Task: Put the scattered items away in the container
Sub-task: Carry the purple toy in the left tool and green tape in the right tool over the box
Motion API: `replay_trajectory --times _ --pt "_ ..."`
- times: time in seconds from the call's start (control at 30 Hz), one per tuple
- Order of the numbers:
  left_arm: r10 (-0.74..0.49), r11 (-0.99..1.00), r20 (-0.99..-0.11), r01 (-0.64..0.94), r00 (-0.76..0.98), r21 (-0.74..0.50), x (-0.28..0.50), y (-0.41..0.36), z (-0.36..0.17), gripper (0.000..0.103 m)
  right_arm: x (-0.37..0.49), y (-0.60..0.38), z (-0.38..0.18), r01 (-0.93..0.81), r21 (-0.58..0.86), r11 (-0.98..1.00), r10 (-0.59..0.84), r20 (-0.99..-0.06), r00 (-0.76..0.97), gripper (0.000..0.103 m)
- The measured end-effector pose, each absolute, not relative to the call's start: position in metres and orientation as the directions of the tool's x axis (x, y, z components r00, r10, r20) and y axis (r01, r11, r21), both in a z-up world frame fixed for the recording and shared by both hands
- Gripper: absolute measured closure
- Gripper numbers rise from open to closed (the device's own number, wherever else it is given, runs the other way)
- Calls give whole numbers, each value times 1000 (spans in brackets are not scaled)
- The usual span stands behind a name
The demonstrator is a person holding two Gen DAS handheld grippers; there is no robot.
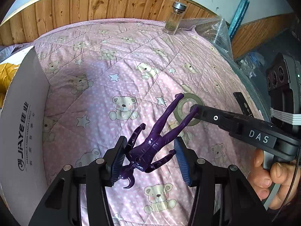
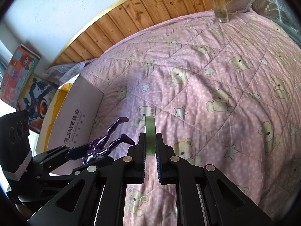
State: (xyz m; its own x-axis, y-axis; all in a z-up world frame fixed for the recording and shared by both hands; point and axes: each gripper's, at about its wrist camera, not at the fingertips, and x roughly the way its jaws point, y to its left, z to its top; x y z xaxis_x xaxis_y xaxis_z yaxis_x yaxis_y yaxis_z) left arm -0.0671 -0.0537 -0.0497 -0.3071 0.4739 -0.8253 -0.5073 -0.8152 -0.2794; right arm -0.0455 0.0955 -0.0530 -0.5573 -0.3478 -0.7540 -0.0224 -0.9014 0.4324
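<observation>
The left gripper (image 1: 150,156) is partly closed on a purple toy figure (image 1: 156,139) at lower centre of its view — lifted above the bed (image 1: 131,60). The right gripper (image 2: 151,146) pinches a tape roll (image 2: 150,133) upright at centre; the box (image 2: 75,120) sits at left.

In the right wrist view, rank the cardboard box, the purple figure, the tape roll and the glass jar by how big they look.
1. cardboard box
2. purple figure
3. and 4. unsure: tape roll and glass jar look alike in size. The roll is edge-on and close; the jar is far.
</observation>
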Motion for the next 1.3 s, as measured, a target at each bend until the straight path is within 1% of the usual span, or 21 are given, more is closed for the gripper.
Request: replay_trajectory --times 0.37,0.73,0.93,1.3 --pt "522 -819 -766 -472 -374 -328 -36 -99 -18 50 -13 38 -21 75 374 -924 -351 -758 -550 93" --pt "554 -822 -700 -433 -451 -371 -19 -148 10 50 1 -21 10 177 314 -933 -359 -753 -552 93" --pt "530 -845 -685 -382 -499 -375 -17 -182 19 50 3 -53 23 228 288 -930 -367 -749 -551 93" --pt "441 -897 -672 -281 -595 -340 -23 -245 42 50 -7 -111 45 318 249 -915 -392 -737 -550 93"
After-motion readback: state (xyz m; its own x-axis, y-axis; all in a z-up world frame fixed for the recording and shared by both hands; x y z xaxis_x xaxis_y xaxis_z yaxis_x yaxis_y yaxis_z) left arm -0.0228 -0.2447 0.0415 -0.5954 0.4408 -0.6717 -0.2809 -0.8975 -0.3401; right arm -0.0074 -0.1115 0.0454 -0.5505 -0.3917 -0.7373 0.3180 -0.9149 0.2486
